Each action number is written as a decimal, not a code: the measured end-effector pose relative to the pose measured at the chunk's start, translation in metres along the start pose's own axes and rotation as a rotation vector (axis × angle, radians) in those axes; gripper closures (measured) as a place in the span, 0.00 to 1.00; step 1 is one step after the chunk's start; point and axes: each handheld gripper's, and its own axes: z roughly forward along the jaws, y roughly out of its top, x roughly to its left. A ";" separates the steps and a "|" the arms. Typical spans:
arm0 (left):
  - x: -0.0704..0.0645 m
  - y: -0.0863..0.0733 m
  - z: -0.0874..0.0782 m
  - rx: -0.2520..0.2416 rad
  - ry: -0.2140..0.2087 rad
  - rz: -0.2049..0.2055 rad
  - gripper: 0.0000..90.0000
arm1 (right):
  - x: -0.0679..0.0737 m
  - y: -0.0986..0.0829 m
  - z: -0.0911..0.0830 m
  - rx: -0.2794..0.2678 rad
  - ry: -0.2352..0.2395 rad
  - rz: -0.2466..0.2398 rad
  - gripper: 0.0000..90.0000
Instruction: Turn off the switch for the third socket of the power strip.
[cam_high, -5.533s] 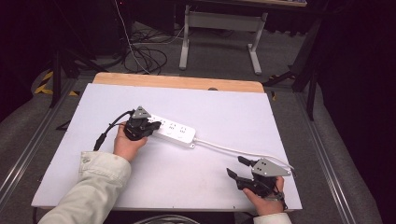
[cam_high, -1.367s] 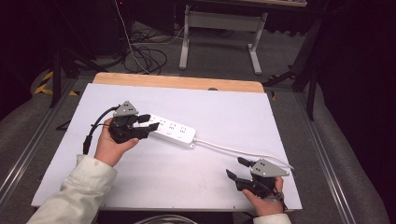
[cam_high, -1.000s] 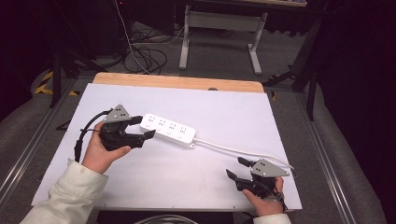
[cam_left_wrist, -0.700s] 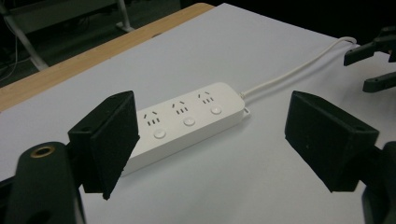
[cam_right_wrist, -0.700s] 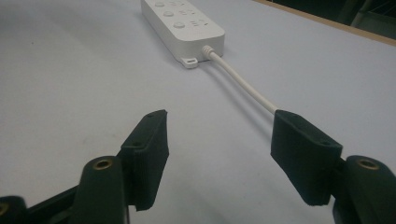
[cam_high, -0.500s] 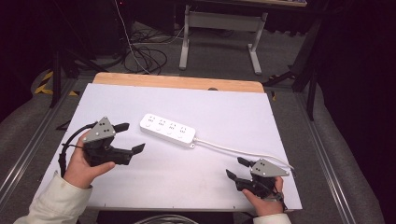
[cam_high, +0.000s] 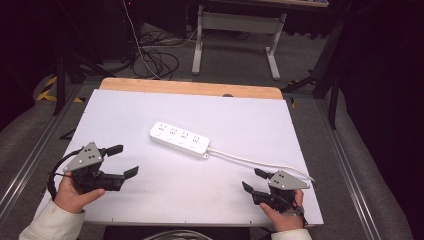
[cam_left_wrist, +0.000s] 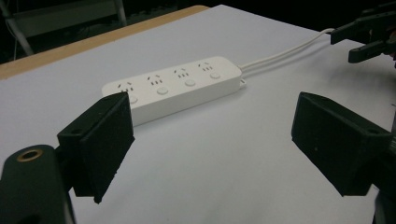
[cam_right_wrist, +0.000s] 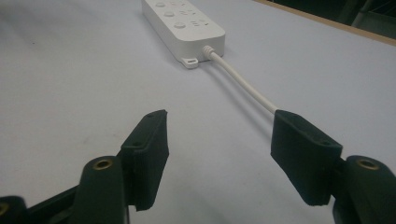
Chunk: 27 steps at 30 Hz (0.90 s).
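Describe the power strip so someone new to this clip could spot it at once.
Look at the white table top with the wooden far edge. Near its middle lies the power strip, a long white bar with four sockets in a row, each with a round button. Its white cord trails toward the right gripper.

Open room: bare counter (cam_high: 210, 185) between both grippers, near edge.
In the way: power strip (cam_high: 180, 139) mid-counter, its cord (cam_high: 260, 161) trailing right.

A white power strip (cam_high: 181, 139) lies at the centre of the white table (cam_high: 250, 115). Its white cord (cam_high: 260, 160) runs toward the lower right. Black cables (cam_high: 155, 55) lie on the floor at the upper left.
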 end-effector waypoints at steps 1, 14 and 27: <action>0.000 -0.004 -0.001 -0.005 0.000 -0.015 0.15 | 0.000 0.000 0.000 0.001 0.000 -0.001 0.41; 0.001 -0.037 -0.005 0.074 0.071 0.026 0.14 | 0.001 0.000 0.000 0.001 0.006 -0.003 0.41; 0.006 -0.066 -0.005 0.089 0.020 -0.085 0.14 | 0.001 0.000 0.000 0.004 0.015 -0.004 0.41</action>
